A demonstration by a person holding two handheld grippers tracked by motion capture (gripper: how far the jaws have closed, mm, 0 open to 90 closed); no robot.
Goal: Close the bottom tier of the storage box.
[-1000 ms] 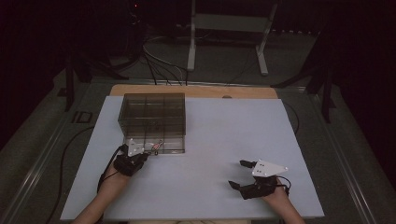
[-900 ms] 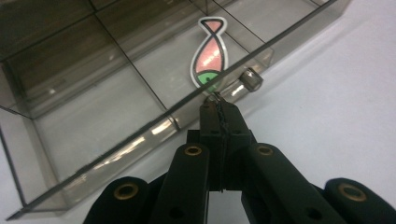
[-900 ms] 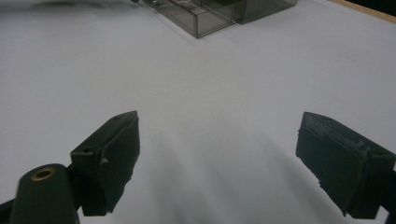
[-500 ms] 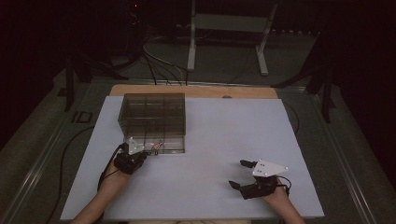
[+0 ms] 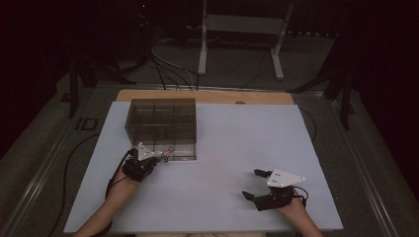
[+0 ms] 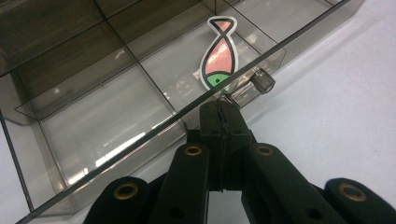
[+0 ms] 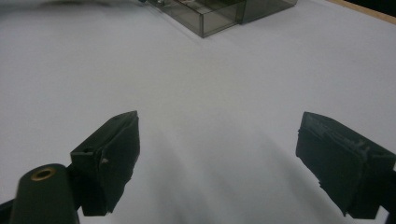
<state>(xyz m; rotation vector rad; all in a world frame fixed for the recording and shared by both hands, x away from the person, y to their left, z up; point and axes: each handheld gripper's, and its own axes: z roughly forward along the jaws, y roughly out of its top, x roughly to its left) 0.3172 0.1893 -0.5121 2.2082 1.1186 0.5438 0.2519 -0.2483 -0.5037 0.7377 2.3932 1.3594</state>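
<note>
A smoky clear box with several compartments stands on the white table top, left of centre. A pink and green fish-shaped sticker lies in a front compartment, and shows small in the high view as the fish sticker. My left gripper is at the box's near front edge with its jaws pressed together. In the left gripper view the left gripper has its tips right at the box's front rim, beside a small clear latch. My right gripper rests open at the front right, with bare table between the jaws of the right gripper.
The white table top has wide free room in the middle and to the right. A wooden strip runs along its far edge. Cables and a metal stand sit on the floor beyond.
</note>
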